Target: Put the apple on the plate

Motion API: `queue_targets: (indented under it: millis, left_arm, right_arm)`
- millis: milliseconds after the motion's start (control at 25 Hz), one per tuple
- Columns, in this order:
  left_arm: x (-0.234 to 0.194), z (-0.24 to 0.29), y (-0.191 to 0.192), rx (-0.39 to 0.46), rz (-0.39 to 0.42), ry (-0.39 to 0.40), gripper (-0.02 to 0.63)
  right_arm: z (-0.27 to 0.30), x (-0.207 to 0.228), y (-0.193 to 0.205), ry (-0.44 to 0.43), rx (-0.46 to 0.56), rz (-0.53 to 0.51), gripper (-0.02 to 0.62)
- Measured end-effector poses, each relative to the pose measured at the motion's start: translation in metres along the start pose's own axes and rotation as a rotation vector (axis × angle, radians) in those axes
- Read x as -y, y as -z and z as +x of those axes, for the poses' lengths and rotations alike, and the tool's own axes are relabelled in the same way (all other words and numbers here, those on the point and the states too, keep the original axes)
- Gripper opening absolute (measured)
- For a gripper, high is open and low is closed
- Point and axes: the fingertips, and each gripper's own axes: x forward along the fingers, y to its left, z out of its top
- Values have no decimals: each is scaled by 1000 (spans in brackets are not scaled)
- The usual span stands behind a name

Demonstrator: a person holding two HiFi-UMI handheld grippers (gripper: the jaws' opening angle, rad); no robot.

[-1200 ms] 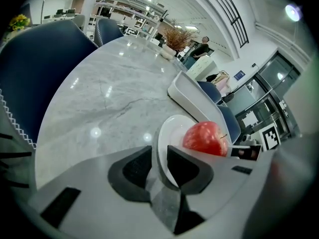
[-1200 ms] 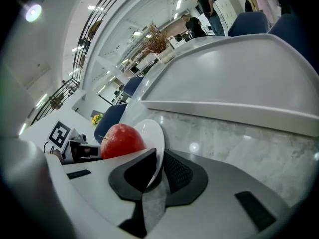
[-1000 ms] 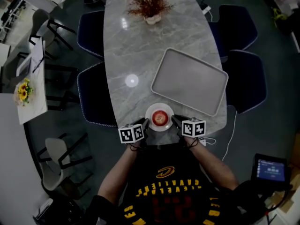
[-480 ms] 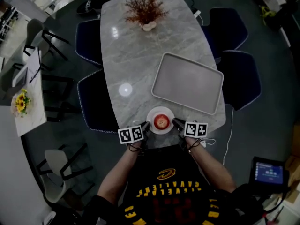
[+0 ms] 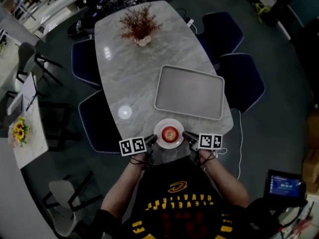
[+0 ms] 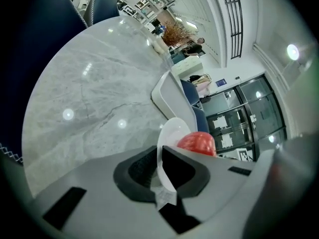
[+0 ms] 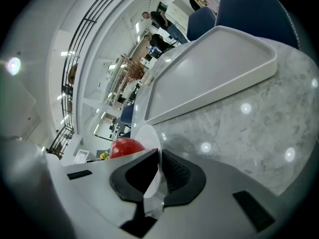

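A red apple (image 5: 170,132) lies on a small white plate (image 5: 161,127) at the near end of the marble table (image 5: 124,68). My left gripper (image 5: 152,140) is shut on the plate's left rim, its jaws having just been closing on it. My right gripper (image 5: 185,135) is shut on the right rim. In the left gripper view the thin rim of the plate (image 6: 172,133) stands between the pads of the left gripper (image 6: 160,166), with the apple (image 6: 197,142) behind. In the right gripper view the plate (image 7: 147,136) is pinched in the right gripper (image 7: 159,171), the apple (image 7: 127,147) beside it.
A large pale tray (image 5: 189,92) lies just beyond the plate. A dried plant in a pot (image 5: 137,26) stands at the table's far end. Dark blue chairs (image 5: 241,78) line both long sides. A side table with yellow flowers (image 5: 19,132) is at the left.
The left jaws have closed onto the plate's rim. Both grippers have come up a little with the plate and apple between them. The head view has drawn back and swung.
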Motion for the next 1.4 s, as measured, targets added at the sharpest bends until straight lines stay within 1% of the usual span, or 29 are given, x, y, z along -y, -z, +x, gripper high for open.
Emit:
queue_targets:
  millis: [240, 480, 720, 760, 840, 880, 960, 1200, 1400]
  left_arm:
    - [42, -9, -17, -25, -3, 147, 29]
    - [82, -21, -35, -48, 47, 250, 26]
    - [128, -23, -66, -46, 106, 347, 25]
    - [135, -24, -71, -45, 115, 362, 25]
    - [148, -24, -78, -46, 130, 389, 25]
    - [155, -24, -82, -48, 138, 401, 23]
    - [170, -20, -88, -51, 153, 420, 23]
    - [199, -18, -110, -54, 178, 450, 21]
    - [210, 4, -130, -59, 161, 443, 21]
  right_arm:
    - [-34, -22, -17, -37, 108, 54, 32]
    - [-65, -47, -32, -72, 229, 141, 31]
    - [-91, -66, -61, -126, 321, 177, 28]
    - [-95, -68, -66, -127, 334, 172, 28]
    - [-106, -68, -75, -96, 358, 156, 28]
    - [-111, -68, -81, -83, 368, 149, 26]
    - [-121, -69, -94, -85, 387, 136, 26]
    - [-128, -85, -124, -173, 423, 150, 26]
    - [-124, -69, -156, -201, 406, 150, 26]
